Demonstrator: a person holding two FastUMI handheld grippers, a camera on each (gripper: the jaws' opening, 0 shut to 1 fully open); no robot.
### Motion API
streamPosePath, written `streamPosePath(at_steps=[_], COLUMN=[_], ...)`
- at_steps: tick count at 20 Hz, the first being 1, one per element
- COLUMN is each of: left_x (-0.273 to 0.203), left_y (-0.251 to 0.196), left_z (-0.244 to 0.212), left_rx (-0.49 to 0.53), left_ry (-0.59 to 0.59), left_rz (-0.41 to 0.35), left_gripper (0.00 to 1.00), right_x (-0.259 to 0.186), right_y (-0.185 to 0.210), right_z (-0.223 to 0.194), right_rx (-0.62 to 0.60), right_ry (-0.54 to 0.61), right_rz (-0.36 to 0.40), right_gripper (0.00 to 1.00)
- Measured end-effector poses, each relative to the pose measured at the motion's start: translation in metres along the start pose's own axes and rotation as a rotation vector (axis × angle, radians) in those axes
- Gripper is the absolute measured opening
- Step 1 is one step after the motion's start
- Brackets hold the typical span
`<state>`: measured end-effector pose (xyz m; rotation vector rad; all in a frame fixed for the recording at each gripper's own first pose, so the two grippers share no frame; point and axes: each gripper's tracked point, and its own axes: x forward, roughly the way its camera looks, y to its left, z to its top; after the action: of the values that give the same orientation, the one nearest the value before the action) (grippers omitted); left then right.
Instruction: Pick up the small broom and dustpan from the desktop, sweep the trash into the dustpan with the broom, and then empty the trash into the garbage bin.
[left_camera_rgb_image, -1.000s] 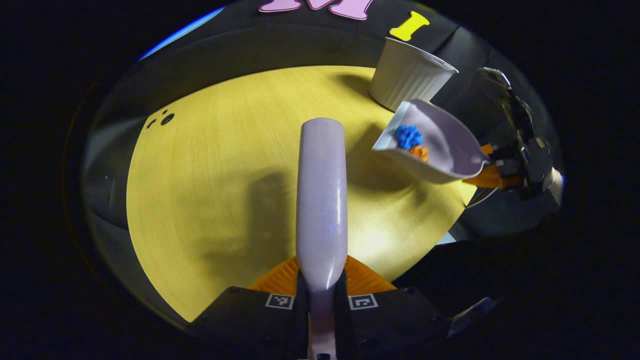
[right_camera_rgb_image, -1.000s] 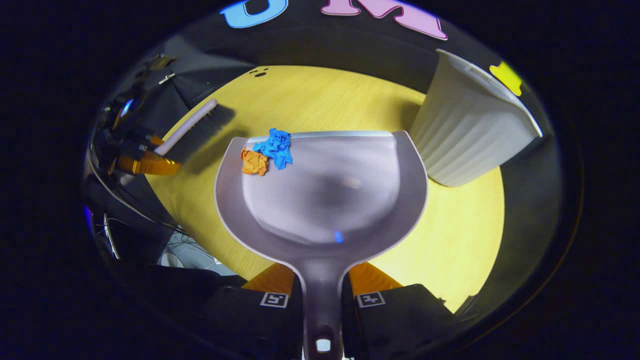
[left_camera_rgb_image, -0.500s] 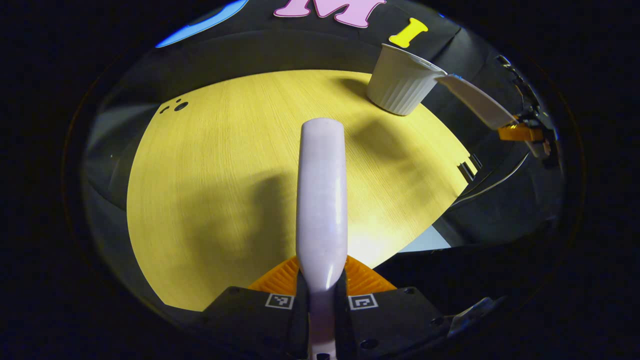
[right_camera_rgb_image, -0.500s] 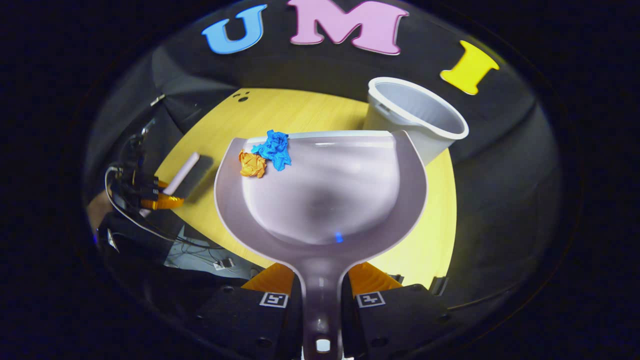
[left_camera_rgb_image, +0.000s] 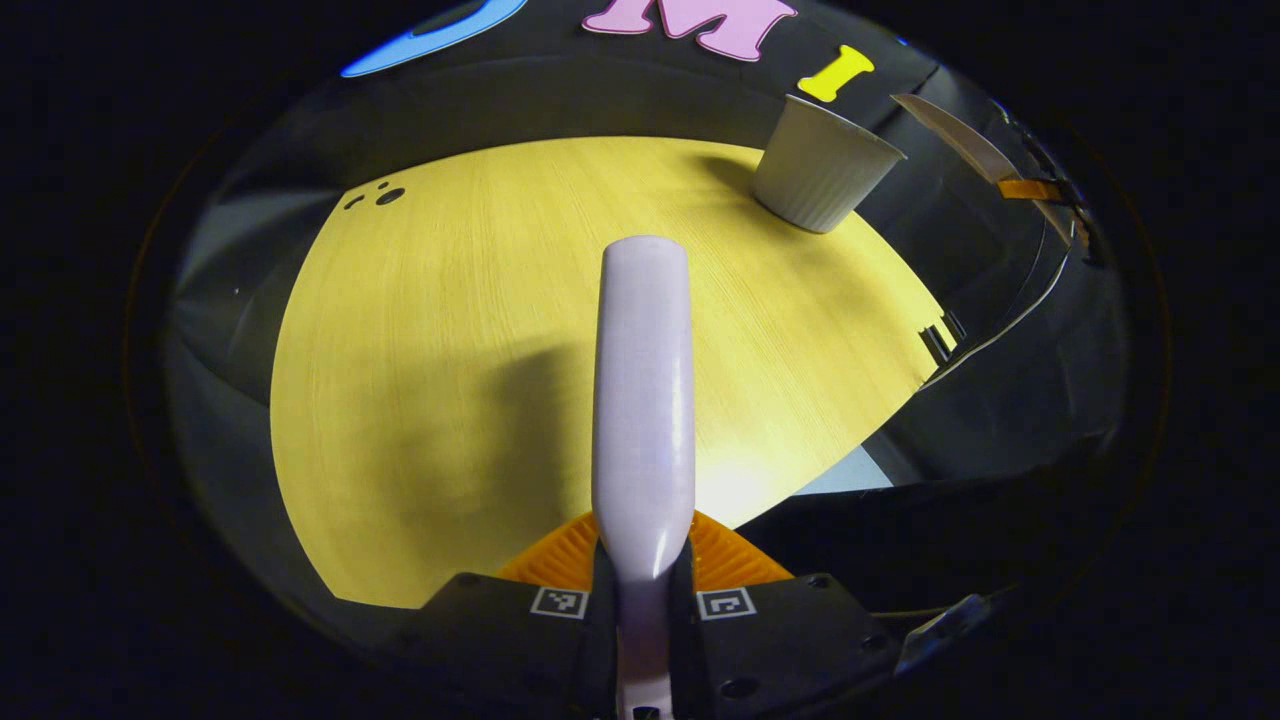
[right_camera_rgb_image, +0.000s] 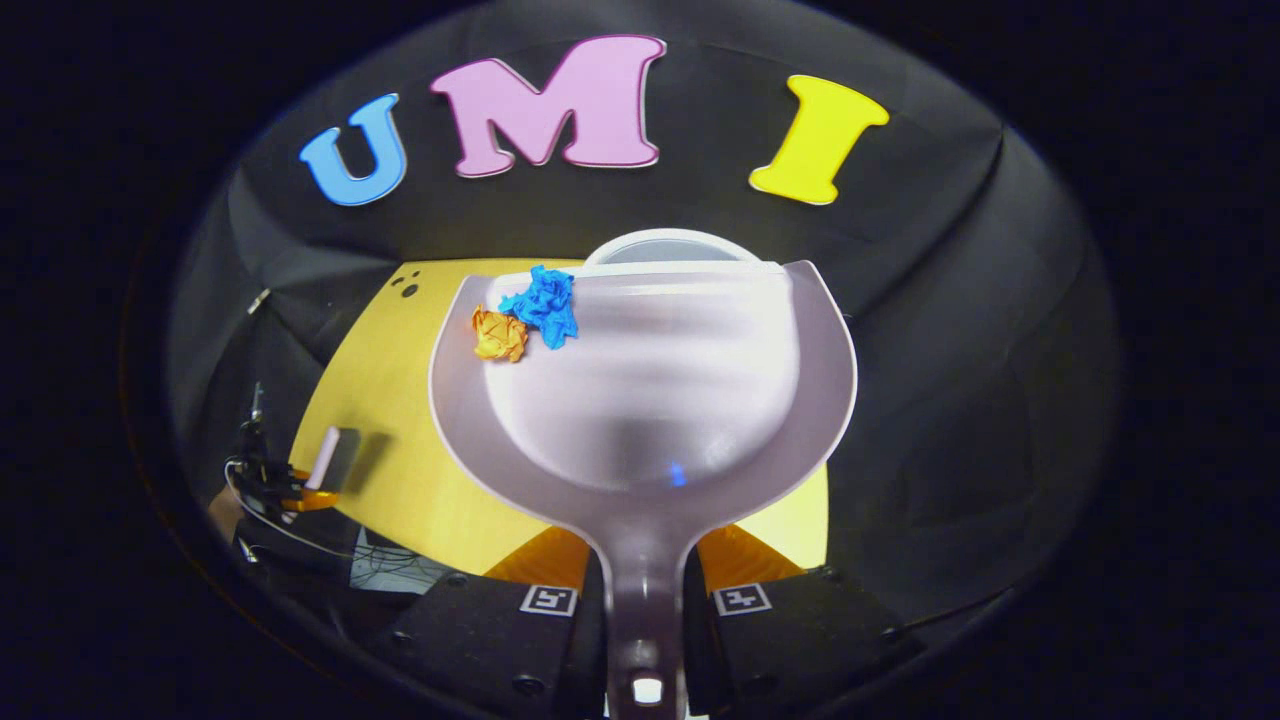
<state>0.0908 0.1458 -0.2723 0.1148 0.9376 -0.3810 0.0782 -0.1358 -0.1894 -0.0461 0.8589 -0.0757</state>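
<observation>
My left gripper (left_camera_rgb_image: 642, 585) is shut on the pale lilac handle of the small broom (left_camera_rgb_image: 643, 390), which points forward above the yellow tabletop (left_camera_rgb_image: 450, 330). The right gripper (right_camera_rgb_image: 640, 590) is shut on the stem of the pale dustpan (right_camera_rgb_image: 640, 400), held high over the table. A crumpled blue paper ball (right_camera_rgb_image: 543, 305) and an orange one (right_camera_rgb_image: 499, 334) lie at the pan's front left lip. The rim of the white ribbed garbage bin (right_camera_rgb_image: 668, 247) peeks out just beyond the pan's front edge. In the left gripper view the bin (left_camera_rgb_image: 822, 165) stands at the table's far right, with the dustpan (left_camera_rgb_image: 955, 140) raised to its right.
Black cloth walls close the booth behind and beside the table. A few small dark holes (left_camera_rgb_image: 385, 196) mark the far left of the tabletop. The table's right edge (left_camera_rgb_image: 900, 390) drops to dark floor with a cable. The broom (right_camera_rgb_image: 328, 458) and the left gripper appear small at lower left.
The dustpan has risen and moved toward the bin, from beside it to above and just behind its rim. The paper balls stayed at the pan's lip. The broom has barely moved.
</observation>
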Motion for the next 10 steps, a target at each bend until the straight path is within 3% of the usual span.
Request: streamPosePath(at_steps=[3, 4, 5, 10], left_x=[-0.002, -0.002, -0.003, -0.004], left_y=[-0.001, 0.000, -0.002, -0.004], left_z=[0.007, 0.008, 0.009, 0.007], left_rx=[-0.051, -0.076, -0.101, -0.149], left_ry=[-0.034, -0.046, -0.057, -0.055], left_rz=[-0.008, -0.014, -0.021, -0.013], left_gripper=[0.25, 0.27, 0.27, 0.25], right_x=[0.011, 0.016, 0.021, 0.042], right_y=[-0.012, -0.014, -0.018, -0.034], right_z=[0.006, 0.009, 0.014, 0.028], right_rx=[0.070, 0.084, 0.092, 0.092], right_ry=[0.025, 0.030, 0.035, 0.046], right_rz=[-0.029, -0.038, -0.051, -0.110], right_gripper=[0.31, 0.34, 0.31, 0.35])
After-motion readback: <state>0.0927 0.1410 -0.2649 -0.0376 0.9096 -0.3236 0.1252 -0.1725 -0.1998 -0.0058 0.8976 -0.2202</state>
